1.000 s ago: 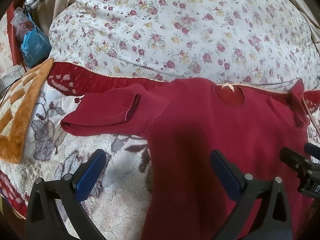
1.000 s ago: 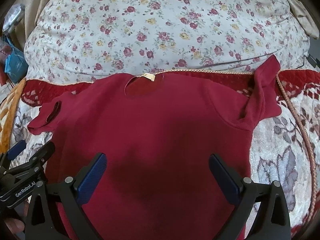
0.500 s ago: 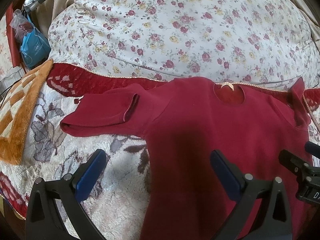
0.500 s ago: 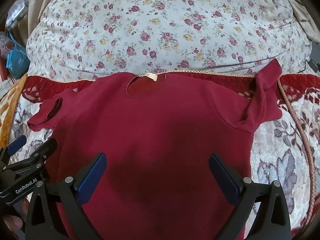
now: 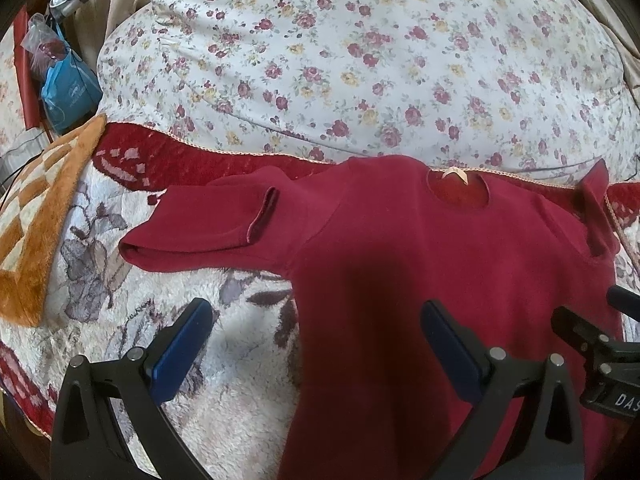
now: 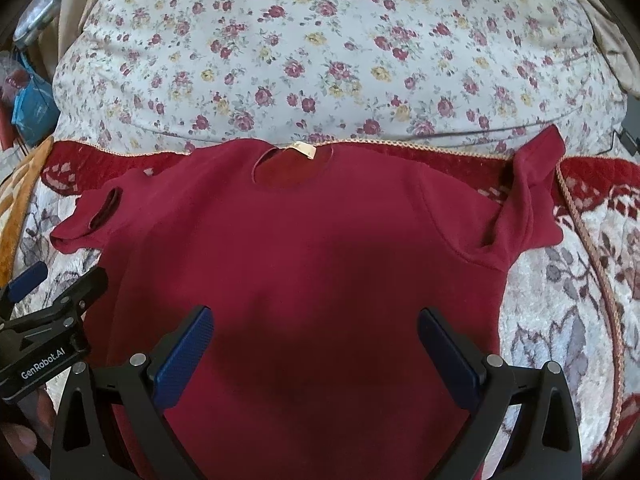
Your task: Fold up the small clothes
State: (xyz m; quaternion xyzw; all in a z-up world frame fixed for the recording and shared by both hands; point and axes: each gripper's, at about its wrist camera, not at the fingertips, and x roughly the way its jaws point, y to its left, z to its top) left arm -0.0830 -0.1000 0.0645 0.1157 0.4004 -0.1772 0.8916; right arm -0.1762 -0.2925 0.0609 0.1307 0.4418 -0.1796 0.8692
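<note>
A dark red long-sleeved top lies spread flat on a fluffy blanket, neck hole and pale label toward the far side. Its left sleeve is doubled back on itself; its right sleeve is bunched and folded upward. My left gripper is open above the top's left edge, one finger over the blanket, one over the cloth. My right gripper is open over the middle of the top's body. Neither holds anything. The top's hem is out of sight below both views.
A big floral duvet bulges behind the top. The blanket is white and grey with a red border. An orange checked rug and a blue bag lie at the far left.
Both grippers have drifted slightly, so the top sits a little lower in the right wrist view. The top has not moved, and both jaws stay open.
</note>
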